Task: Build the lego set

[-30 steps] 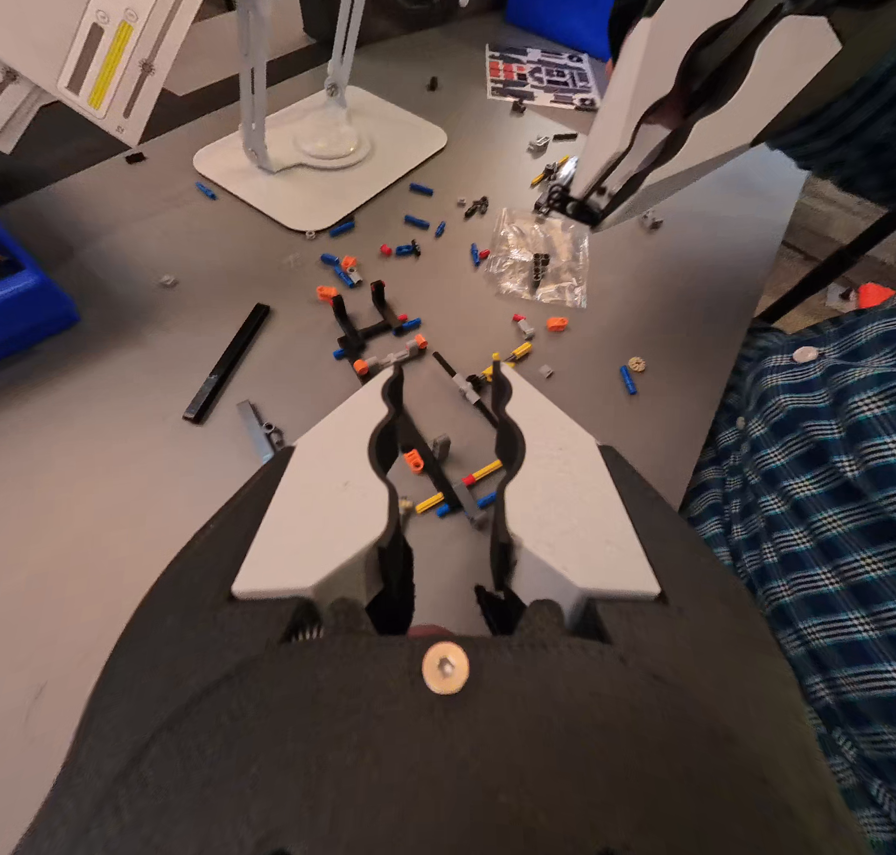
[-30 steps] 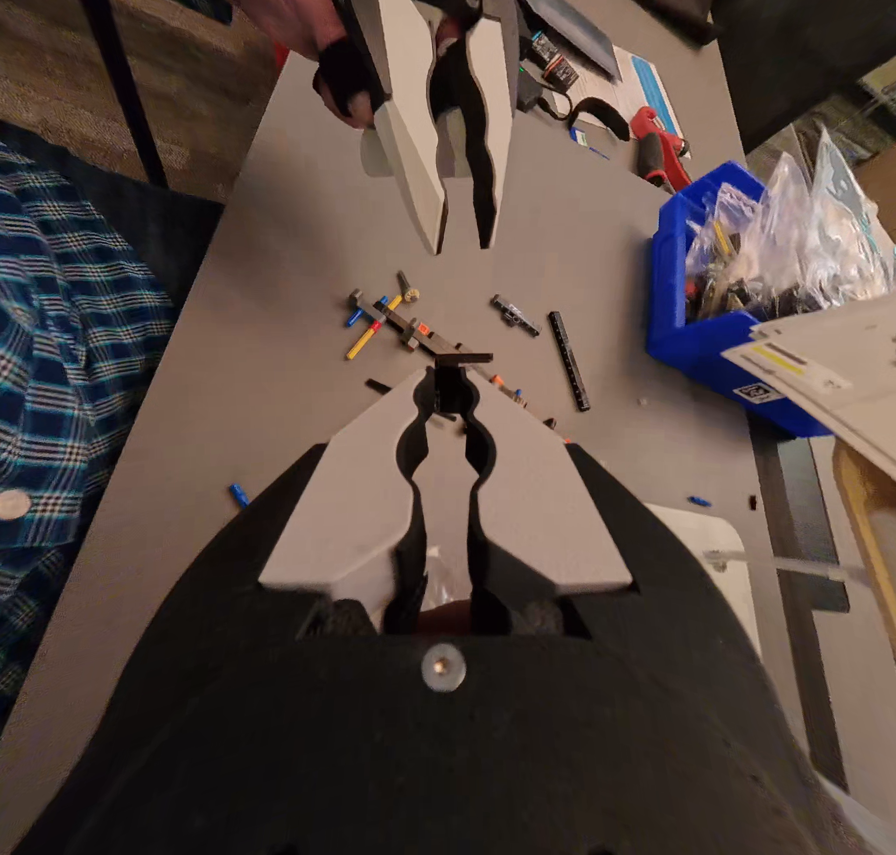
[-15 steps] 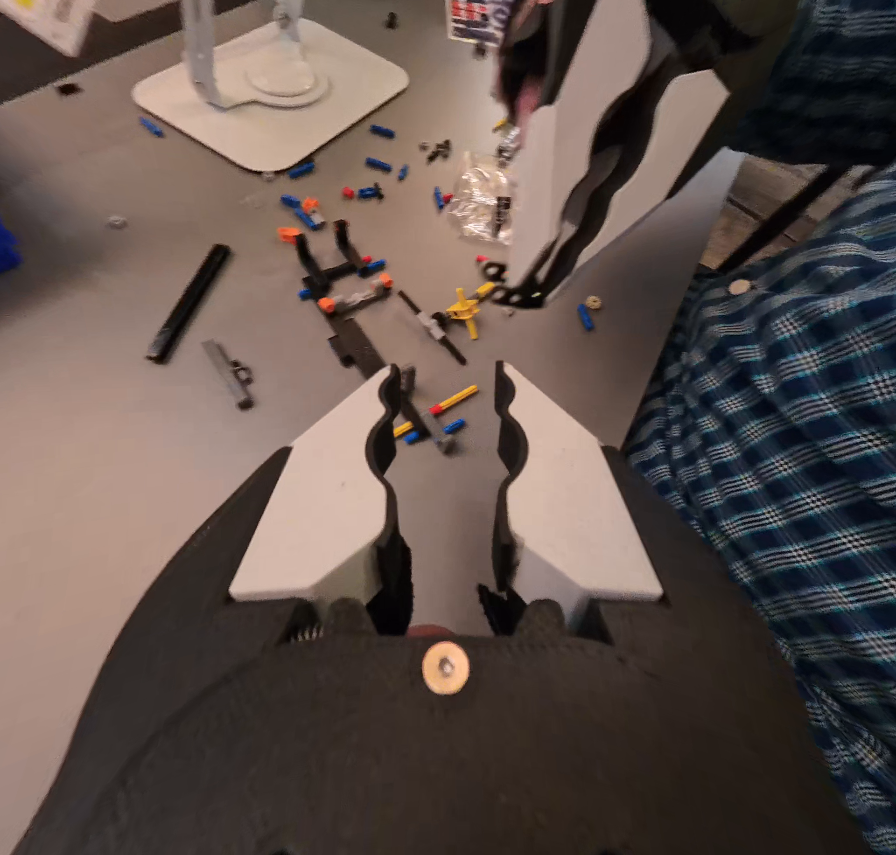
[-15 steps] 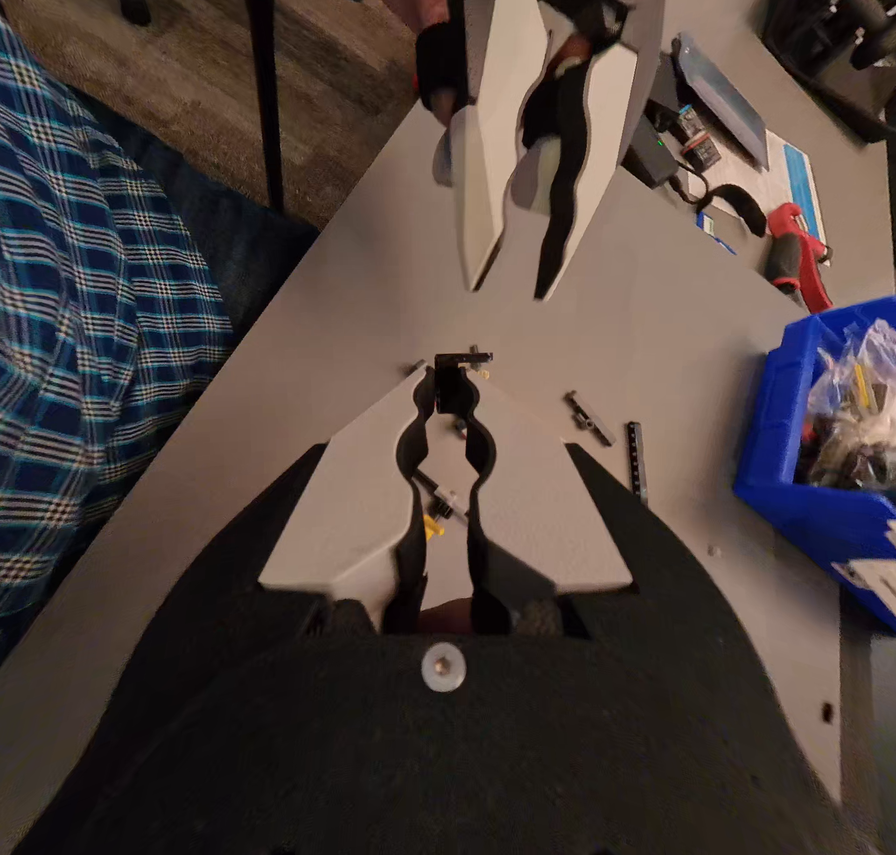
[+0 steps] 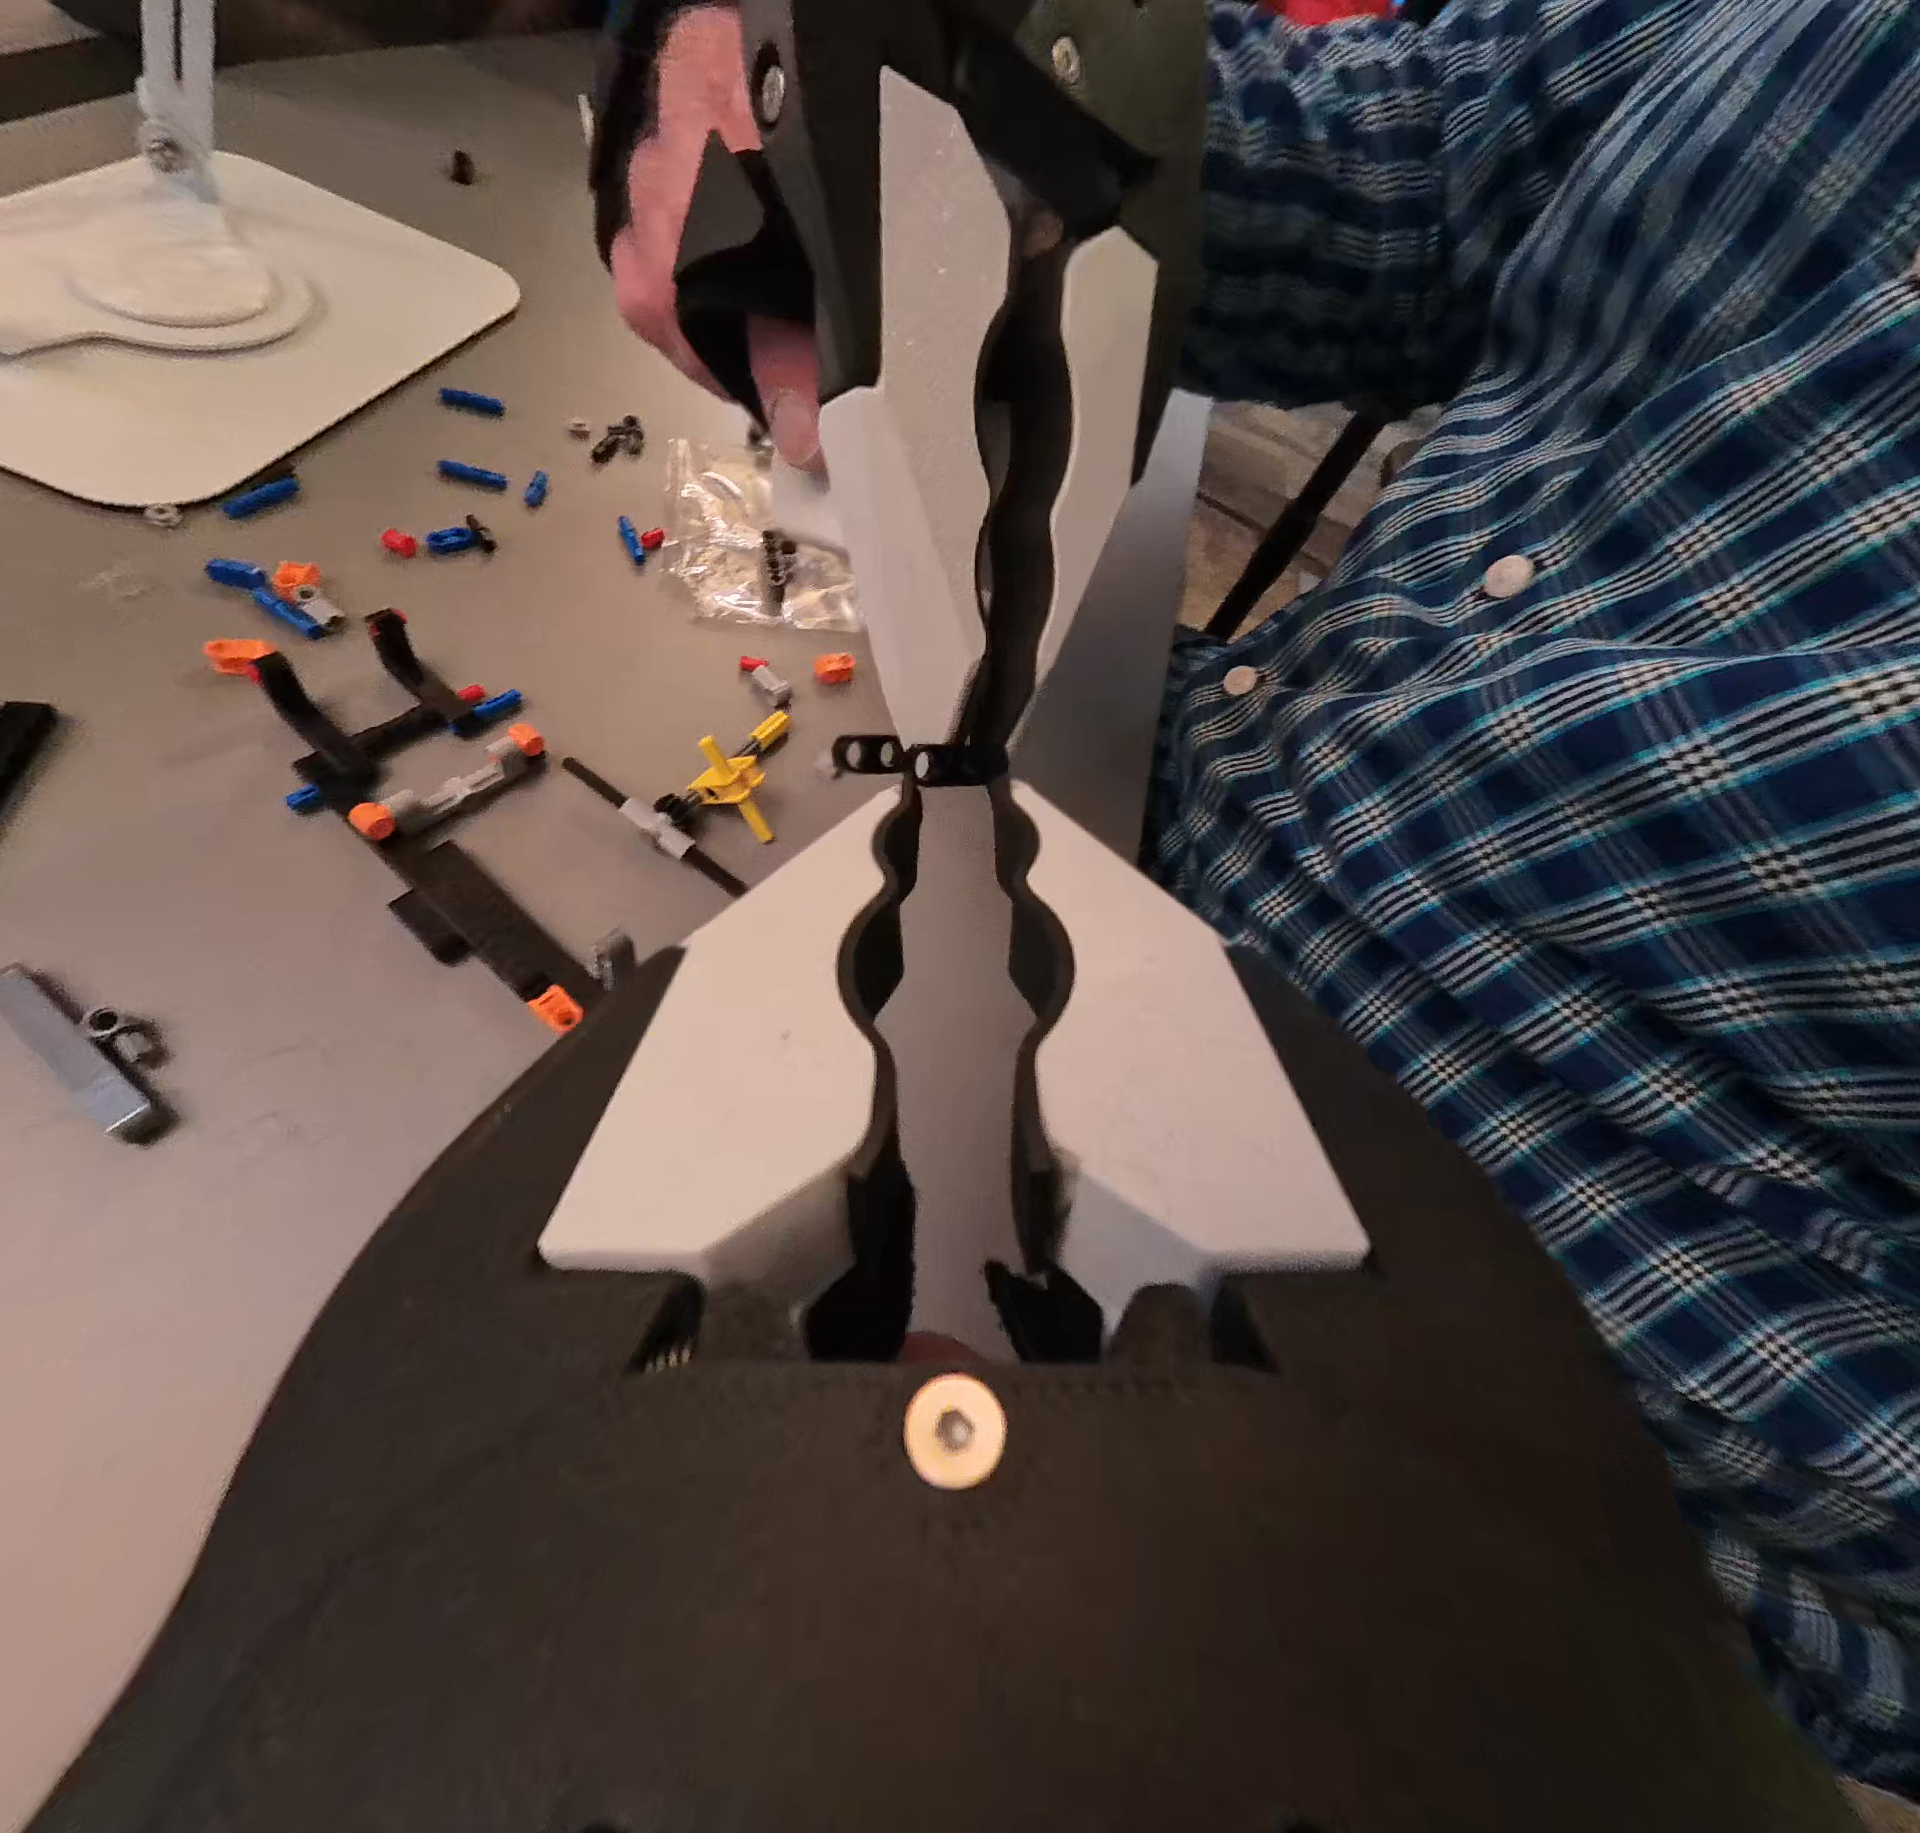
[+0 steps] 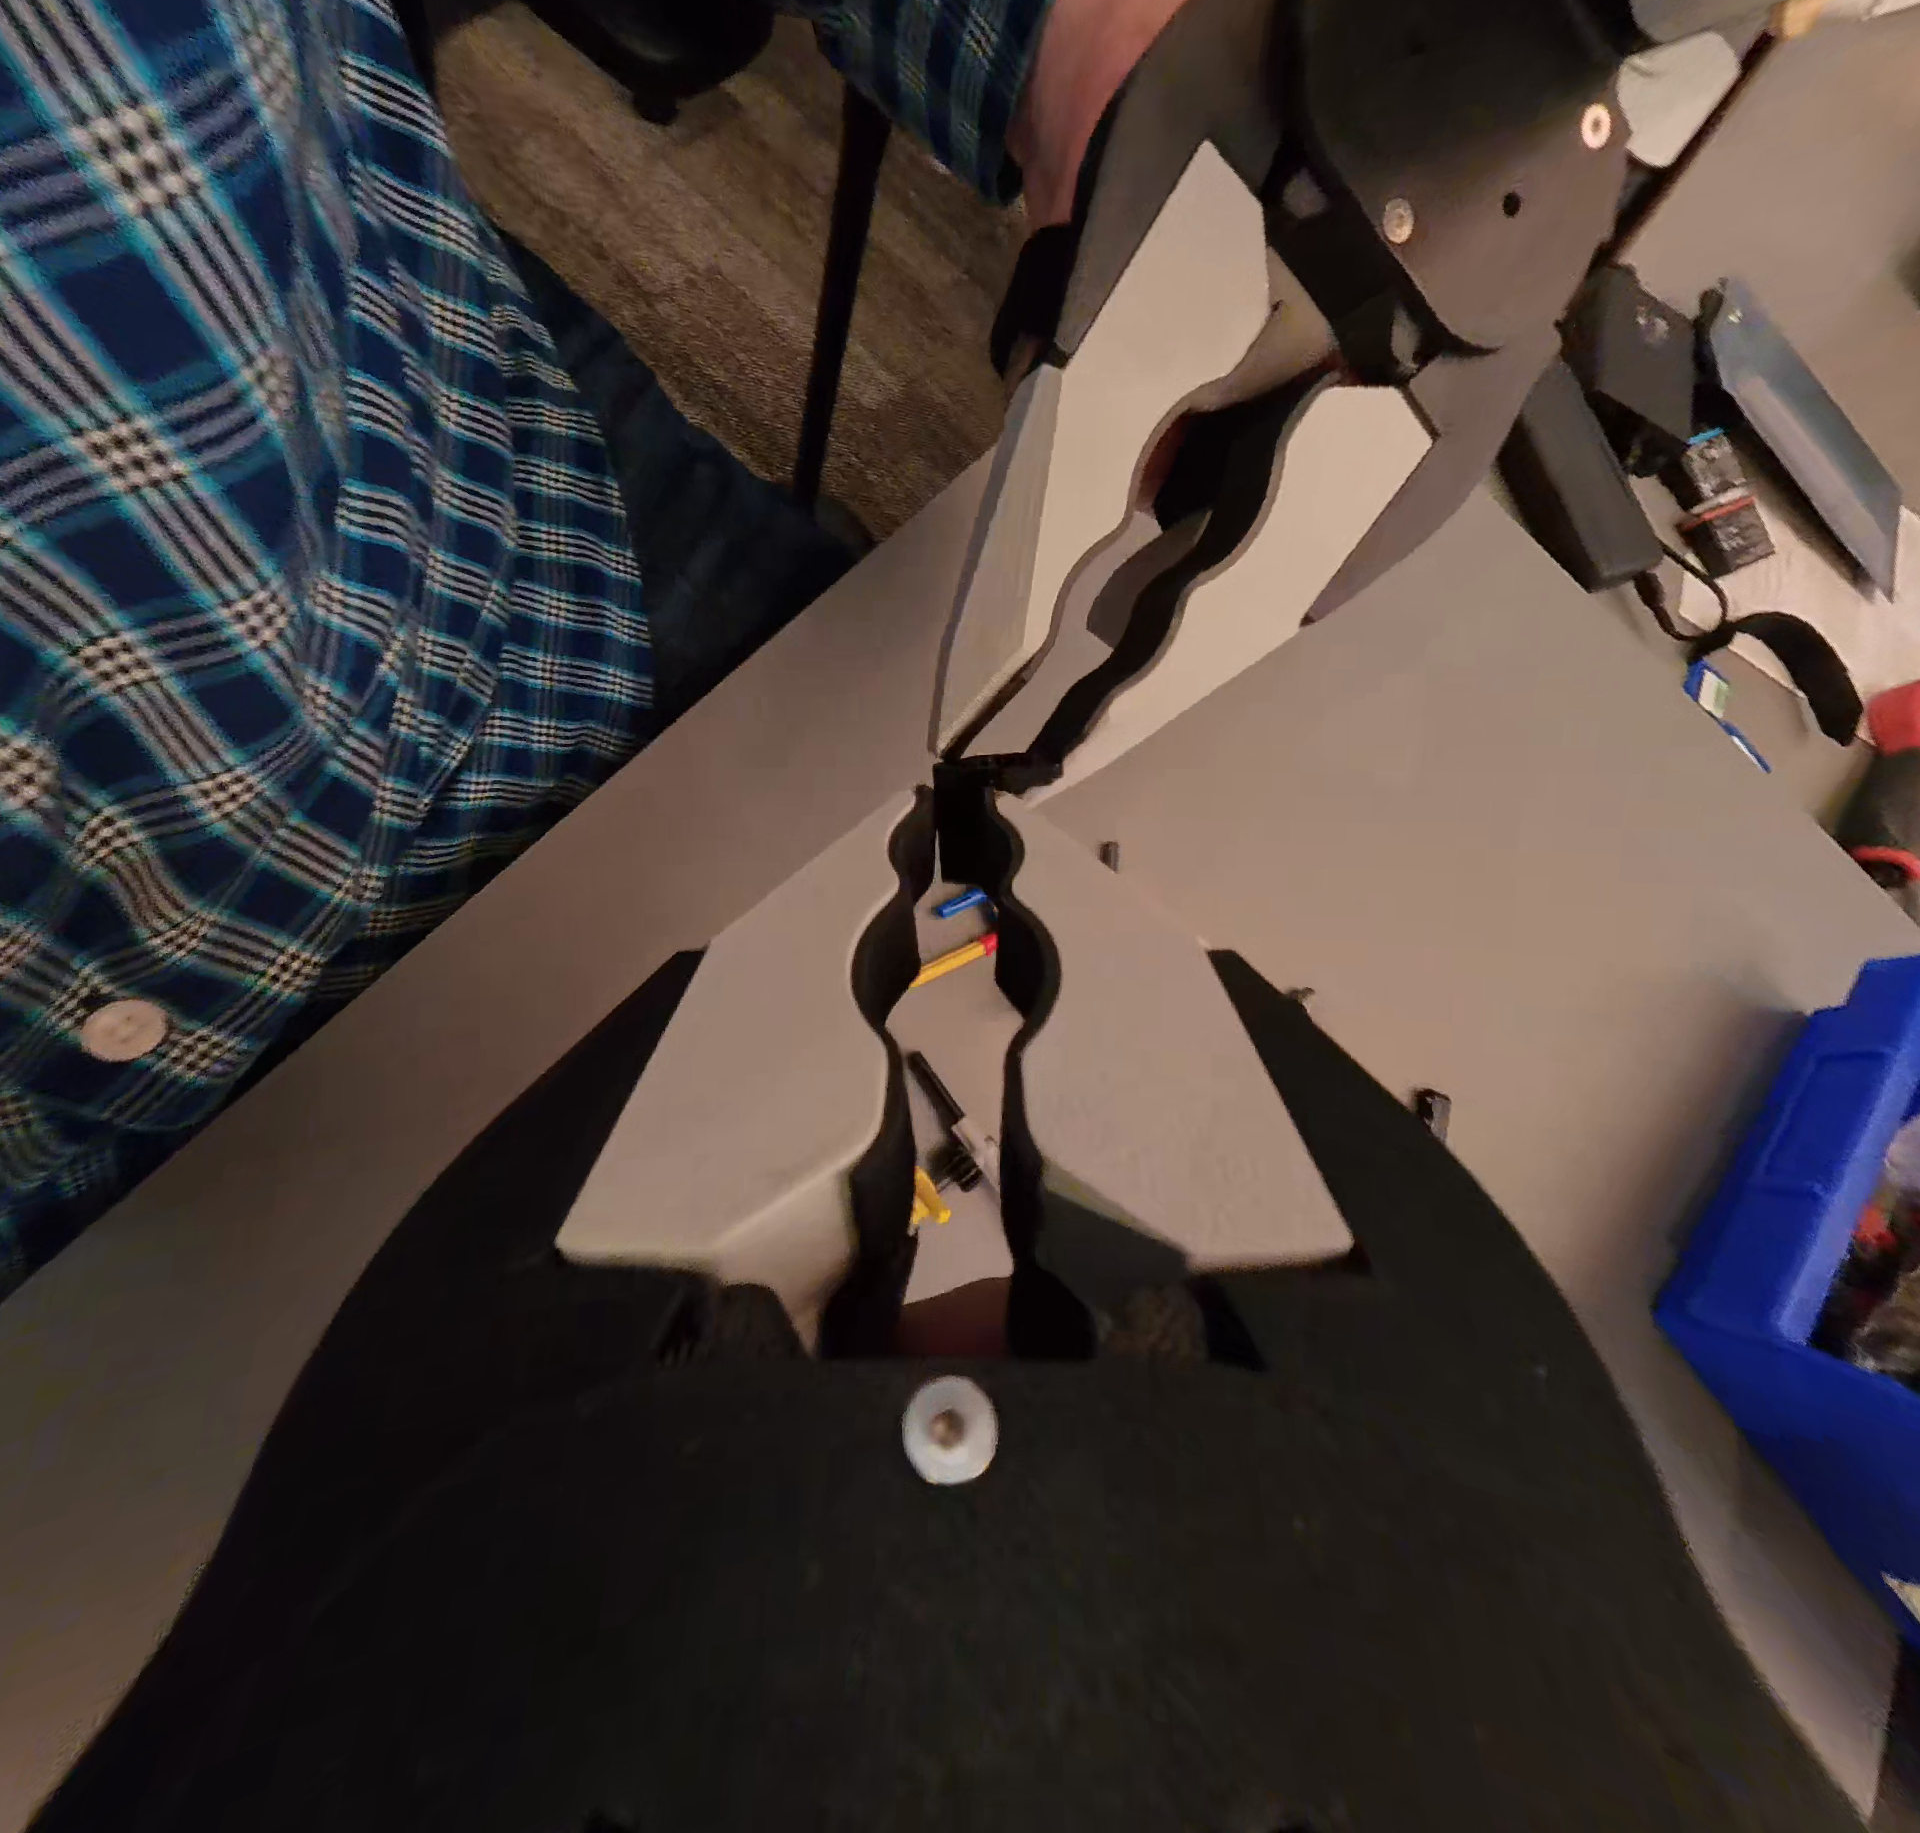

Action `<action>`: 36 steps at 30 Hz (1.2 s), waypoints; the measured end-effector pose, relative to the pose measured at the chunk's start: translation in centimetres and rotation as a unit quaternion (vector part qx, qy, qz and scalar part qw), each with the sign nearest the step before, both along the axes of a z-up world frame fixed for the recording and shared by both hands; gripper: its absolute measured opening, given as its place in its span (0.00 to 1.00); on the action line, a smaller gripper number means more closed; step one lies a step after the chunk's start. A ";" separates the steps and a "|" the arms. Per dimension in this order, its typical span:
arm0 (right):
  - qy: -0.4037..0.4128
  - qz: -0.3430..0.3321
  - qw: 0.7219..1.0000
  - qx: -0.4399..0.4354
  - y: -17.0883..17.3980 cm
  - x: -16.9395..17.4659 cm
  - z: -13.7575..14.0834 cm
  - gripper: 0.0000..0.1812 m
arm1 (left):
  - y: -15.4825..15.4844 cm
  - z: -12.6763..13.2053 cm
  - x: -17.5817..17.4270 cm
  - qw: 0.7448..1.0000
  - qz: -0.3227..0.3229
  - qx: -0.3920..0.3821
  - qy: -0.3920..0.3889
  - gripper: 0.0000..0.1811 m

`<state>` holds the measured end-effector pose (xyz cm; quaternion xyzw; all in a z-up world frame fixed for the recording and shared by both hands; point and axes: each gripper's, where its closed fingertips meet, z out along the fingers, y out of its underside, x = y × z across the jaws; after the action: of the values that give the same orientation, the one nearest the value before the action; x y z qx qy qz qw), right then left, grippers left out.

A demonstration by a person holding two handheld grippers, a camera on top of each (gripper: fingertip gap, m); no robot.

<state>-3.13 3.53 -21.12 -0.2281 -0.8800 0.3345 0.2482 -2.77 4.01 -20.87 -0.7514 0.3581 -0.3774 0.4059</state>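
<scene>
A small black lego beam with holes [image 5: 868, 755] hangs above the grey table [image 5: 260, 1264] near its right edge. My right gripper [image 5: 977, 739] comes down from above and is shut on it. My left gripper [image 5: 954, 791] has its jaws narrowed, and its tips press the same beam from below. In the right wrist view the beam [image 6: 966, 827] stands between my right gripper's tips [image 6: 966, 807], and the left gripper [image 6: 997, 749] meets it from the upper right. A half-built black frame with orange and blue pins [image 5: 353, 734] lies on the table to the left.
Loose blue, red, orange and yellow pieces [image 5: 727, 775], a clear plastic bag [image 5: 748, 557] and a grey beam [image 5: 83, 1056] lie on the table. A white stand base [image 5: 208, 360] is far left. A blue bin [image 6: 1787, 1212] is right. The person's plaid shirt [image 5: 1558, 640] is close. The grippers are tip to tip, or close to it.
The right gripper has brought the black beam from over the bag to the left gripper's tips. The left gripper has risen toward it, and its jaws have gone from wide open to narrow.
</scene>
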 end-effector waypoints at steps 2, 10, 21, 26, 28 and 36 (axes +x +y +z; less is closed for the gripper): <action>-0.001 0.015 1.000 -0.004 -0.2 0.2 0.4 0.03 | -0.3 0.7 0.2 0.999 -0.012 -0.013 -0.036 0.07; -0.007 0.046 0.999 0.015 -0.6 0.7 1.0 0.03 | -0.6 2.5 0.5 0.981 -0.032 -0.068 -0.179 0.11; -0.014 0.045 0.998 0.028 -0.5 0.9 0.6 0.03 | 0.0 2.3 0.8 0.980 -0.015 -0.079 -0.183 0.06; -0.018 0.043 0.999 0.028 -0.2 0.9 0.6 0.03 | 0.6 1.9 0.7 0.982 0.001 -0.078 -0.170 0.02; -0.019 0.035 0.999 0.031 0.1 0.7 0.3 0.03 | 1.0 1.7 0.5 0.984 0.012 -0.070 -0.161 0.02; -0.008 -0.004 1.000 0.017 1.6 -0.6 0.3 0.03 | 2.5 1.8 -0.9 0.981 0.061 -0.048 -0.176 0.01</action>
<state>-3.76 5.10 -20.78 -0.2300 -0.8864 0.3170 0.2467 -3.64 6.52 -19.03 -0.7124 0.2158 -0.4952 0.4480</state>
